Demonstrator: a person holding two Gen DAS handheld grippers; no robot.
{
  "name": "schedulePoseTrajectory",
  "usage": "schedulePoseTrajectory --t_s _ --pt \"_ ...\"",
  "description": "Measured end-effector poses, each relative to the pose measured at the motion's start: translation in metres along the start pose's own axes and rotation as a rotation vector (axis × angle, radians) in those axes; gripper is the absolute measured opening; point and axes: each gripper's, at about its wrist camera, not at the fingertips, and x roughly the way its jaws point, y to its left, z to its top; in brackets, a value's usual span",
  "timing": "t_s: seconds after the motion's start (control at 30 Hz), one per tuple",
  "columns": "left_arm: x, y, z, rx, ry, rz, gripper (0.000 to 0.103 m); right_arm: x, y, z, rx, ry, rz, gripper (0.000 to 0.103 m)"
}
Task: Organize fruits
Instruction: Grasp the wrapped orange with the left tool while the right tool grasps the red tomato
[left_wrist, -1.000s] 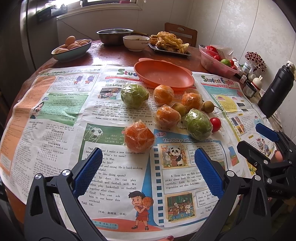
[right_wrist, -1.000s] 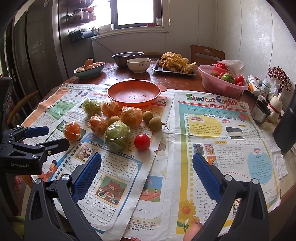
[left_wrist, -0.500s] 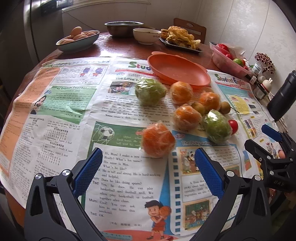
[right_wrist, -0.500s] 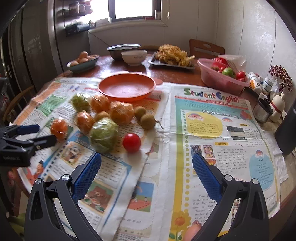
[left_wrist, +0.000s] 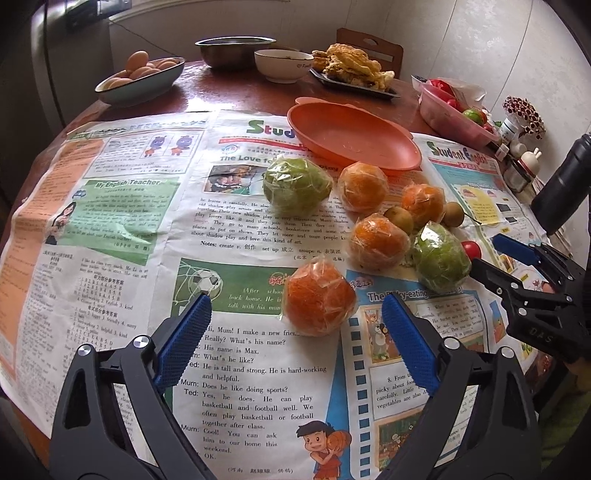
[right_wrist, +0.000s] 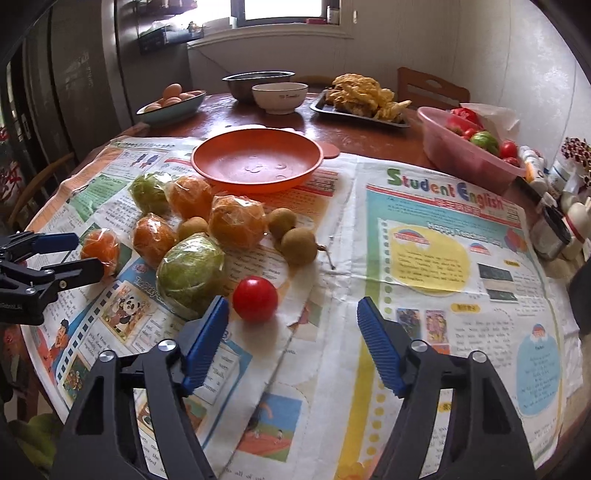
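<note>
Plastic-wrapped fruit lies on newspaper in front of an empty orange plate. The nearest wrapped orange sits just ahead of my open, empty left gripper, between its fingertips' line. Behind it lie more wrapped oranges, two wrapped green fruits, small brown fruits and a red tomato. My right gripper is open and empty, with the tomato just ahead of its left finger. Each gripper shows at the edge of the other's view.
At the back of the table stand a bowl of eggs, a steel bowl, a white bowl, a tray of fried food and a pink basin of vegetables. A black flask and small jars stand at the right.
Both grippers have moved forward and down toward the fruit. The nearest orange now sits close to the left gripper, the tomato close to the right one. Both stay open.
</note>
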Motion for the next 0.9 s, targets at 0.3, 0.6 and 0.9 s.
schedulePoseTrajectory --t_s 0.3,0.6,0.9 --pt "0.007 -0.004 0.003 0.024 0.023 -0.038 0.057 0.012 0.007 0.006 -0.026 0.020 0.092 0.028" --pt "0.013 -0.010 0.007 0.042 0.028 -0.059 0.036 0.011 0.002 0.005 -0.010 0.014 0.121 0.026" --pt "0.009 -0.009 0.013 0.043 0.028 -0.079 0.035 -0.005 -0.004 0.013 0.007 -0.029 0.133 0.026"
